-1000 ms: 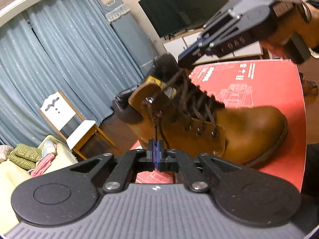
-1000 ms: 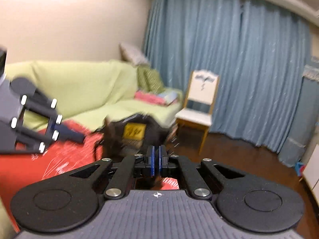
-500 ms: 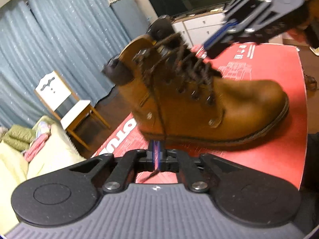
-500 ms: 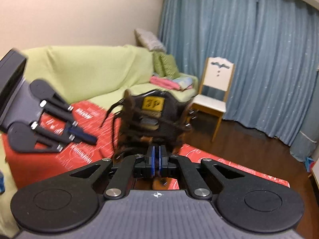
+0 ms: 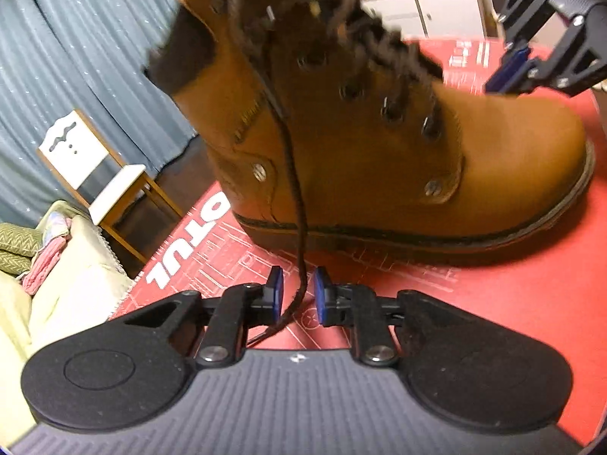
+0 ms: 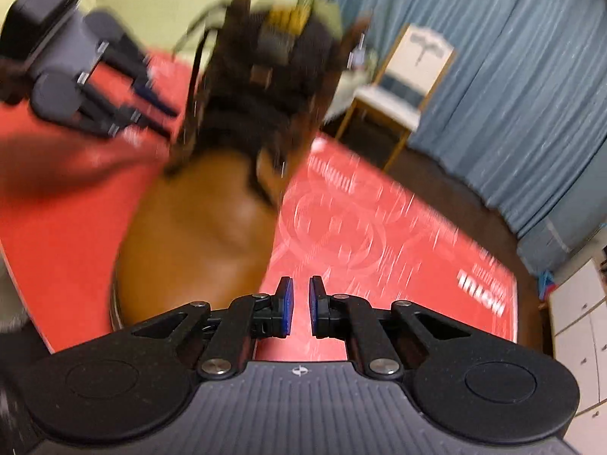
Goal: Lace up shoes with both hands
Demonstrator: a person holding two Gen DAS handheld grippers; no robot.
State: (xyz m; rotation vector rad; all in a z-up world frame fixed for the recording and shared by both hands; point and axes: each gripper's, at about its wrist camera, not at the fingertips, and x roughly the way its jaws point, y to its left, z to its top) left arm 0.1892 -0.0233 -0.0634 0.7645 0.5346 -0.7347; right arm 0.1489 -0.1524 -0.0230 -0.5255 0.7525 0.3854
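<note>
The boot point(image 5: 379, 121) stands on the red mat point(image 5: 493, 303). The left gripper point(image 5: 297, 295) is parted, a loose lace point(image 5: 294, 189) hanging between its pads untouched. The right gripper point(image 6: 297, 309) is parted too, empty, near the toe.

Blue curtains point(image 5: 76, 57) — white chair point(image 5: 95, 167), green sofa point(image 6: 159, 3)

Left hand-held gripper point(image 5: 297, 294): low and level, 2 blue-padded fingers point(image 5: 275, 291) parted by a narrow gap, gripping nothing.
Right hand-held gripper point(image 6: 298, 305): angled downward, fingers point(image 6: 285, 305) likewise slightly apart, nothing between them.
</note>
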